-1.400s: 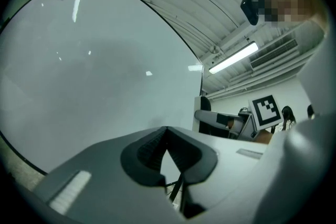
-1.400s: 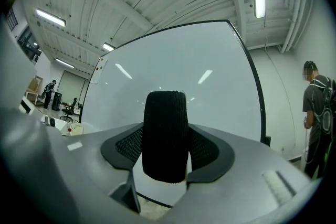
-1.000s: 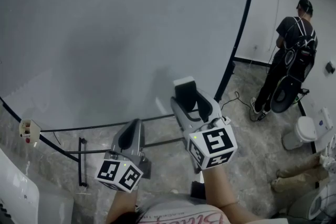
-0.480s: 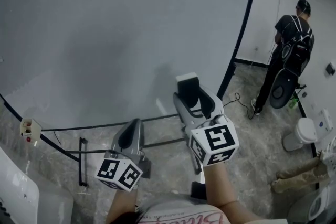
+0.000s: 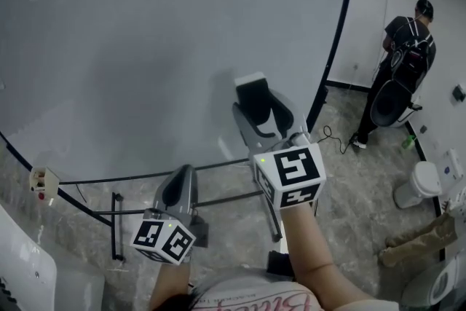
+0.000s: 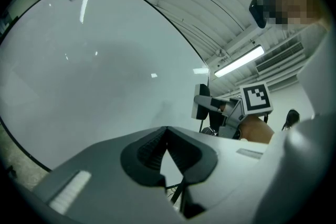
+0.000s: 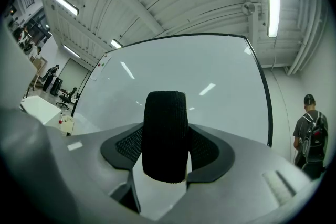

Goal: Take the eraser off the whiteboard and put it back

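The big whiteboard point(image 5: 145, 47) fills the upper left of the head view. My right gripper point(image 5: 255, 104) is shut on the eraser point(image 5: 252, 92), a block with a white back and black felt. It holds the eraser close to the board's lower right part; whether it touches the board I cannot tell. In the right gripper view the black felt of the eraser point(image 7: 165, 134) stands upright between the pads of the right gripper point(image 7: 167, 150). My left gripper point(image 5: 182, 184) hangs lower and to the left, shut and empty; its pads meet in the left gripper view point(image 6: 167, 136), where the eraser point(image 6: 200, 107) shows at the right.
The board's black stand legs point(image 5: 116, 229) cross the floor below it. A person with a backpack point(image 5: 404, 54) stands at the far right beside a cable point(image 5: 331, 138). A small white box point(image 5: 40, 180) sits at the left, and a white fixture point(image 5: 419, 182) at the right.
My right gripper has risen with the eraser, up along the board's lower right. The left gripper has stayed put. The person at the right has shifted a little.
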`<state>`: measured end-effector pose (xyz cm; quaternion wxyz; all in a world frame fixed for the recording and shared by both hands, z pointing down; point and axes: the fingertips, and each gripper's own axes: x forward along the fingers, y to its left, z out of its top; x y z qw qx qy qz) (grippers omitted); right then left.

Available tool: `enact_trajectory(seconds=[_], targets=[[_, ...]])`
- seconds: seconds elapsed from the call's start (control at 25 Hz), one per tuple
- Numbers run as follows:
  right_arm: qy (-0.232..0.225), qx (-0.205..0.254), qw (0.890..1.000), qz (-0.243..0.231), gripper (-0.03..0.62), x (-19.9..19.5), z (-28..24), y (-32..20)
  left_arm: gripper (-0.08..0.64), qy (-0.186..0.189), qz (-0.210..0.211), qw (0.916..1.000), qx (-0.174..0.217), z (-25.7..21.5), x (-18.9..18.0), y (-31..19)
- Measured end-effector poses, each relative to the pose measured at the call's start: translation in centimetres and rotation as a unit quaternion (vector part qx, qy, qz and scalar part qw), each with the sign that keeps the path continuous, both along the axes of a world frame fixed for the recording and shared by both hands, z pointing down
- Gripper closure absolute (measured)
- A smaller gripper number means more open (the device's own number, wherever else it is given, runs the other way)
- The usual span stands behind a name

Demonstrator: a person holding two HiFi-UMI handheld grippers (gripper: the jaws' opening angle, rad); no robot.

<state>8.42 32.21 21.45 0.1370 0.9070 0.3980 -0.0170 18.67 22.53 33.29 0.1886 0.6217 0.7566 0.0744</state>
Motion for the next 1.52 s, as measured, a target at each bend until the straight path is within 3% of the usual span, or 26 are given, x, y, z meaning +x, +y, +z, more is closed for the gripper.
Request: enact_trajectory(seconds=[0.64,1.12,1.52], targets=[[-0.098,-0.020,0.994,0.038,0.344,5.3,-1.3,6.6,0.560,-0.015,0.007,0.9998,0.010,0.8,0.6,0.6],[-0.113,-0.008,0.992,0.053,0.341,6.2,-0.6,9.5,0.561,-0.024,-0.001,0.9995,0.020,1.8,0.6,0.8],[-0.123,-0.041,0.991,0.039,0.325,6.9,-0.6,9.3,0.560,-0.025,-0.003,0.9995,0.020,1.8,0.6,1.0]])
